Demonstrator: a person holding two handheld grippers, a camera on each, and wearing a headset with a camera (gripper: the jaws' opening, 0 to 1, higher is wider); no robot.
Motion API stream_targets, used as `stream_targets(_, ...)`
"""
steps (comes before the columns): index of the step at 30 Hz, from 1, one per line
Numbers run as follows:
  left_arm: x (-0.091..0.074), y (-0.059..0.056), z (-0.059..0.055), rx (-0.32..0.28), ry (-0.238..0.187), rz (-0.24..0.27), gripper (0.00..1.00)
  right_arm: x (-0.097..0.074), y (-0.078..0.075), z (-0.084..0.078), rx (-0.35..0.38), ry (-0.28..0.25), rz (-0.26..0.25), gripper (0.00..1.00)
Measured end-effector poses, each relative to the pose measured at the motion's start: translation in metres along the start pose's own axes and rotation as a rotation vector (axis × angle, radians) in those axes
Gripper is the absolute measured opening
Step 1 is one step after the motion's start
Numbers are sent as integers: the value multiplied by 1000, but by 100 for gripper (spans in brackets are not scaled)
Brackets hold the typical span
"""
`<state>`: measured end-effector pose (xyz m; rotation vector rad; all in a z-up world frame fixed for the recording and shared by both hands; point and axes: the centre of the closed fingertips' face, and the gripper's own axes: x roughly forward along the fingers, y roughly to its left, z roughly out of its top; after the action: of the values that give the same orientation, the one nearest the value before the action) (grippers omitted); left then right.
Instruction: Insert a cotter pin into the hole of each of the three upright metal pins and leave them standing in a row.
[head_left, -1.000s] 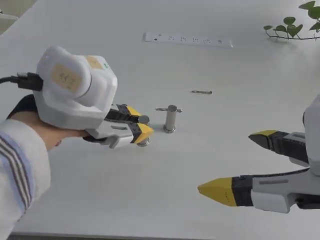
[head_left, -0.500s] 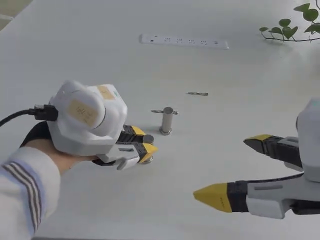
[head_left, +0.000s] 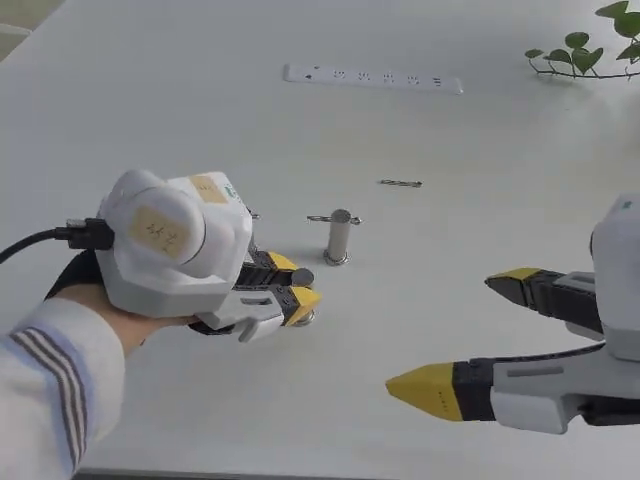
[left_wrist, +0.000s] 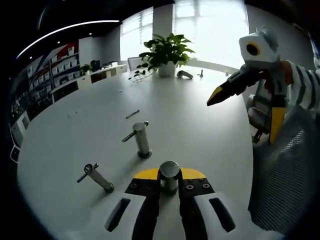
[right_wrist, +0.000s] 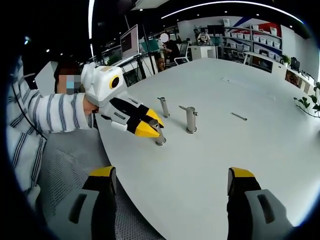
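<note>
**Head view:** A hand (head_left: 95, 300) in a striped sleeve (head_left: 50, 390) holds the left gripper (head_left: 300, 292) low over the table (head_left: 200, 120), toward its near edge. The jaws point right and are clamped on the held pin (head_left: 303, 279), which stands on the table. The gripper's body hides most of the third pin behind it. The middle pin (head_left: 340, 237) stands just beyond, with a cotter pin (head_left: 322, 218) through its top. A loose cotter pin (head_left: 401, 183) lies farther toward the far edge. The right gripper (head_left: 455, 332), partly cut off at the frame edge, hovers with jaws spread wide, gripping nothing.

**Left gripper view:** The jaws pinch the held pin (left_wrist: 170, 175) by its shaft. The middle pin (left_wrist: 141, 140) and third pin (left_wrist: 97, 177) each carry a cotter pin.

**Right gripper view:** This gripper's own jaws stand far apart and empty. The 3 pins stand close together near the table's edge, the held pin (right_wrist: 159, 134) nearest it. Whether the held pin carries a cotter pin is too small to tell.
</note>
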<state>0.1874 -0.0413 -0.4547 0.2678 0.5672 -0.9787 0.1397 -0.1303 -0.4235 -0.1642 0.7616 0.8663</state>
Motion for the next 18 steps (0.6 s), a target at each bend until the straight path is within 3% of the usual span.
stream_targets(5, -1, -1, 1, 52, -23, 11, 10, 0, 0, -1, 4, 1, -2, 91)
stream_targets(8, -2, -2, 1, 43, -18, 7, 12, 0, -1, -2, 1, 6, -4, 91)
stream_targets(13, -13, -5, 8, 37, -48, -19, 36, 0, 0, -1, -2, 7, -3, 91)
stream_targets(15, -18, -6, 9, 34, -54, -39, 40, 0, 0, -1, 1, 3, -4, 91)
stream_targets(18, -29, -5, 14, 66, -78, -39, 53, 1, 0, -2, 2, 6, -3, 91)
